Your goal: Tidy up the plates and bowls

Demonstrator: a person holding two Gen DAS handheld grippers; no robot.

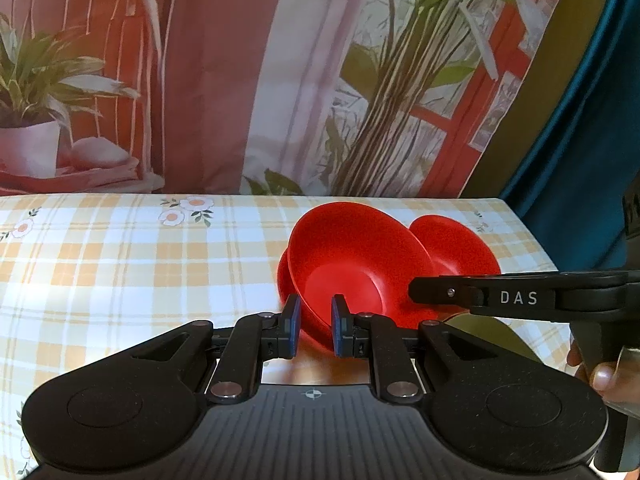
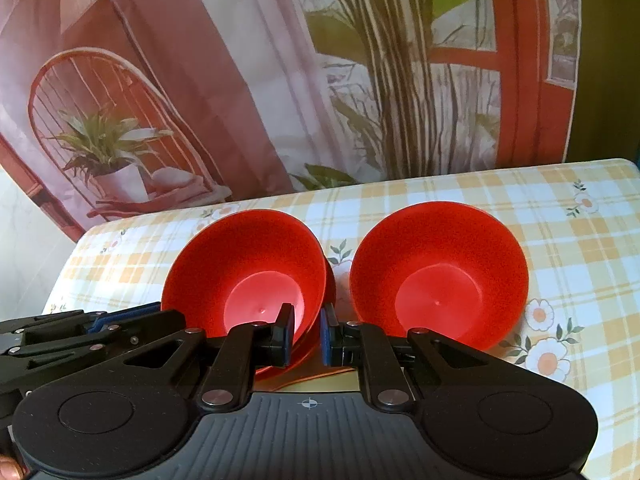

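A red bowl (image 1: 352, 264) (image 2: 248, 268) sits tilted toward me, nested in a second red dish whose rim (image 1: 282, 280) shows just beneath it. My left gripper (image 1: 316, 330) is shut on the near rim of this bowl. In the right wrist view it enters from the left (image 2: 168, 316). My right gripper (image 2: 307, 334) is shut on the same bowl's right rim. In the left wrist view it reaches in from the right (image 1: 416, 292). Another red bowl (image 2: 440, 272) (image 1: 452, 244) stands apart to the right on the table, untouched.
The table (image 1: 120, 260) (image 2: 560, 240) wears a yellow plaid floral cloth. A printed curtain (image 1: 240, 80) hangs right behind its far edge. A person's hand (image 1: 600, 372) holds the right gripper's handle. A teal cloth (image 1: 580, 120) hangs past the table's right end.
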